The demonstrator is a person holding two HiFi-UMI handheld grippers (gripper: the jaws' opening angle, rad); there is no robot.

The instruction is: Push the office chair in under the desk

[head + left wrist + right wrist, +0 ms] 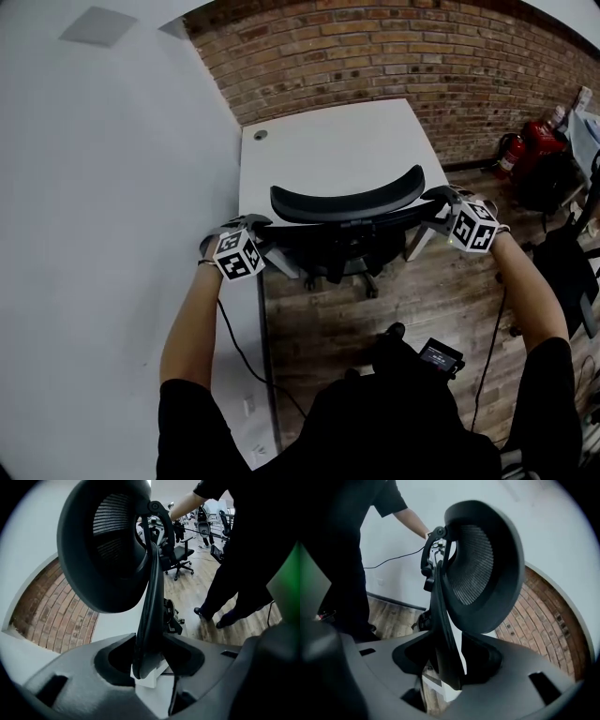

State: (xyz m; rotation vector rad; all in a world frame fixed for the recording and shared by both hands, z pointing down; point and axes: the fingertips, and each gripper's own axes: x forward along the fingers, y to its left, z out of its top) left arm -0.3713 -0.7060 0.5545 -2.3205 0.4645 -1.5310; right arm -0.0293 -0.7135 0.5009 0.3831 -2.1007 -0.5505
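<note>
The black office chair (347, 230) stands at the white desk (319, 141), its seat under the desktop and its curved headrest (347, 200) over the desk's near edge. My left gripper (265, 228) is at the left end of the backrest's top, my right gripper (436, 199) at the right end. In the left gripper view the backrest's thin edge (151, 602) stands between the jaws of the left gripper (150, 656) with gaps on both sides. The right gripper (447, 660) likewise straddles the backrest edge (440, 620) without pressing it. Both are open.
A white wall (94, 187) runs along the desk's left side and a brick wall (394, 47) stands behind it. Two red fire extinguishers (525, 145) stand at the right by the brick wall, near another black chair (572, 262). The floor (422, 300) is wood.
</note>
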